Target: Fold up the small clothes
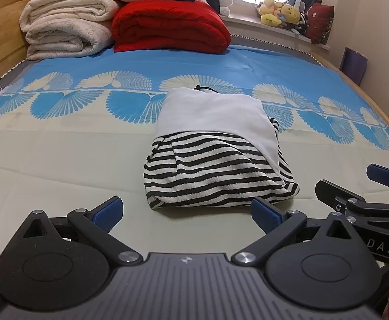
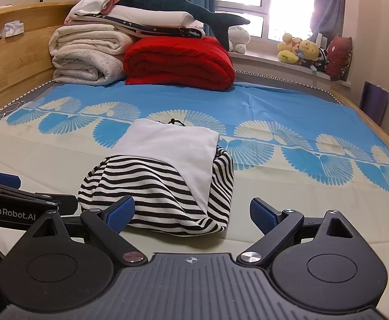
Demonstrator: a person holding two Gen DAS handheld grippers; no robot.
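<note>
A folded black-and-white striped garment with a white cloth panel (image 1: pixel 215 146) lies on the bed's cream and blue fan-patterned sheet (image 1: pixel 61 154), near its middle. The left hand-held gripper (image 1: pixel 186 212) hovers just before the garment's near edge, blue-padded fingers spread and holding nothing. The right hand-held gripper (image 2: pixel 191 214) is spread likewise, its left fingertip (image 2: pixel 121 213) overlapping the stripes.

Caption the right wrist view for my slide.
Open right tool facing folded black-and-white striped garment on blue-patterned bedsheet.
</note>
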